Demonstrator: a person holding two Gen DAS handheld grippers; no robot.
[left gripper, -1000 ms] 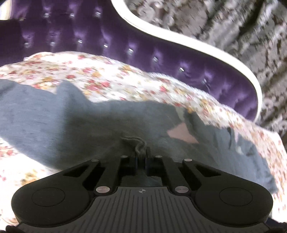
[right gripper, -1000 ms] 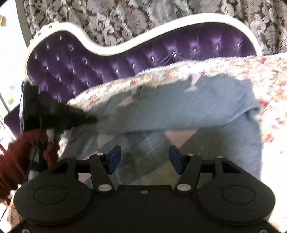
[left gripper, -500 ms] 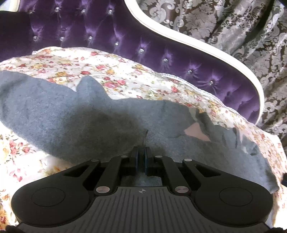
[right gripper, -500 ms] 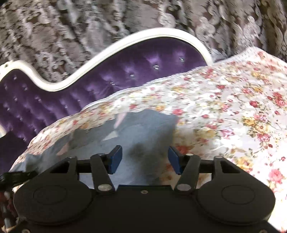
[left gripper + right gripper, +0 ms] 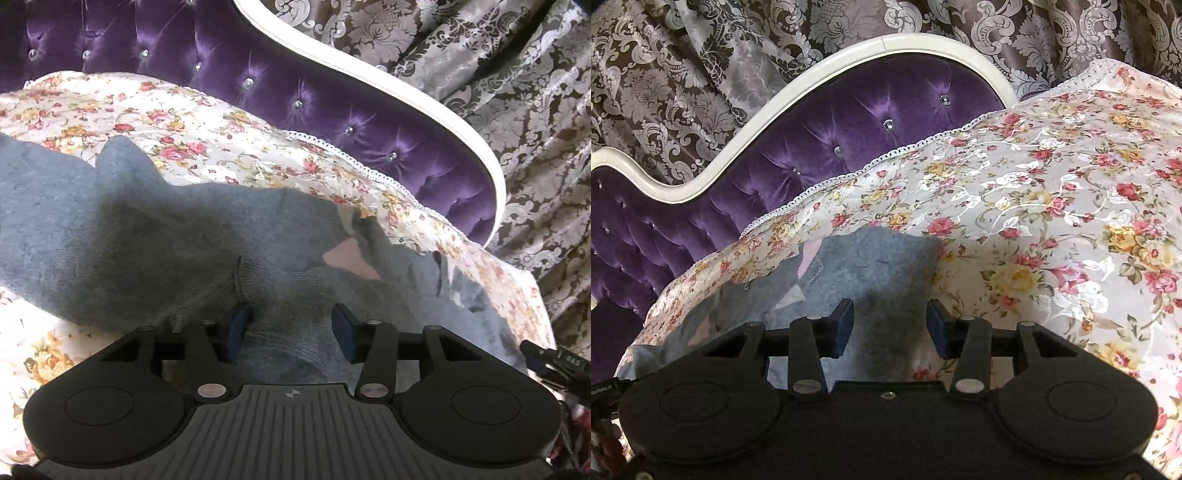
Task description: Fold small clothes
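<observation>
**Left jaws opening over grey knit, right gripper half open at its corner**

While the grey knit garment [image 5: 155,236] lies spread on the floral bedspread [image 5: 192,140], the left gripper [image 5: 291,326] sits low over a ribbed fold of it, jaws opening, blue pads apart, knit between them but not pinched. Garment runs from 9 o'clock across to 3 o'clock in the left view, pink patch [image 5: 351,258] at about 2 o'clock of the fingers. Right gripper [image 5: 890,325] is roughly half open, nothing clamped; garment's corner [image 5: 886,251] lies between and just past its fingers at 12 o'clock, bedspread [image 5: 1052,206] filling 1 to 4 o'clock. Purple tufted headboard [image 5: 849,129] at 11 o'clock, damask curtain [image 5: 701,74] behind it.
</observation>
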